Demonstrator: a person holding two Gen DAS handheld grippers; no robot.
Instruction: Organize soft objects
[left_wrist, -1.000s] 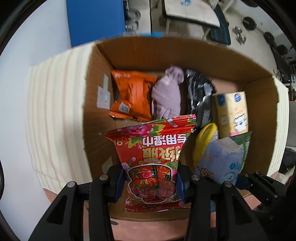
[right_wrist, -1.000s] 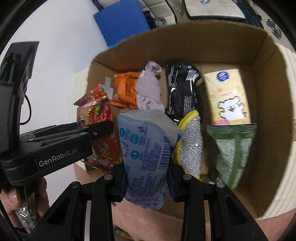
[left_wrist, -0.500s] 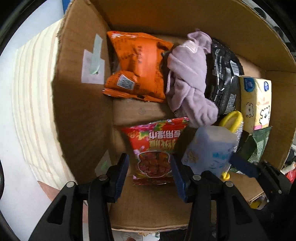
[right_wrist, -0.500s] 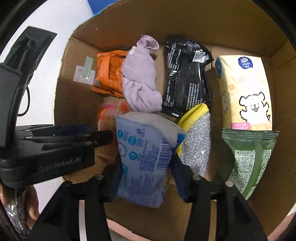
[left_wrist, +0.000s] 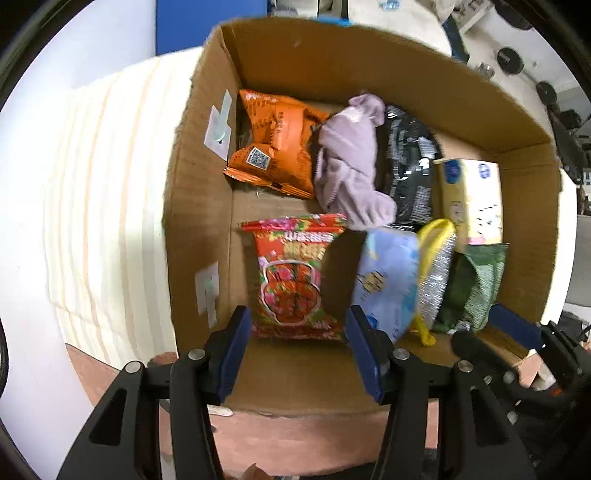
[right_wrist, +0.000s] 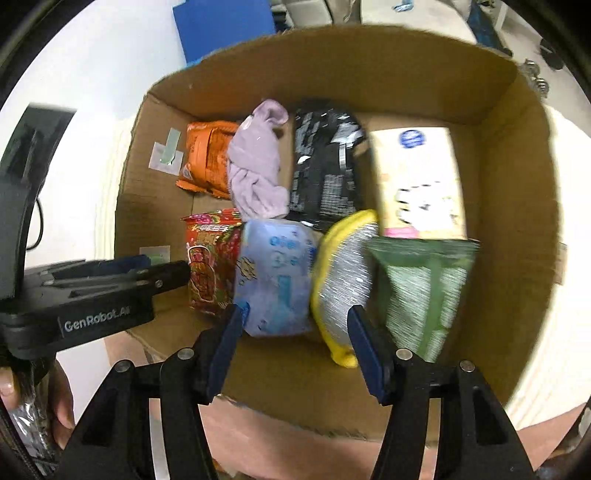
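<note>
A cardboard box holds several soft items. A red snack bag lies at the front left of the box floor, a pale blue tissue pack beside it. My left gripper is open and empty just behind the red bag. My right gripper is open and empty just behind the blue pack. Behind them lie an orange bag, a lilac cloth and a black bag.
A yellow-edged silver scourer, a green pouch and a cream tissue pack fill the box's right side. The box stands on a striped cream surface. A blue panel stands behind.
Both grippers have opened and let go: the red bag and the blue pack now lie on the box floor. Both grippers have drawn back toward the box's near edge.
</note>
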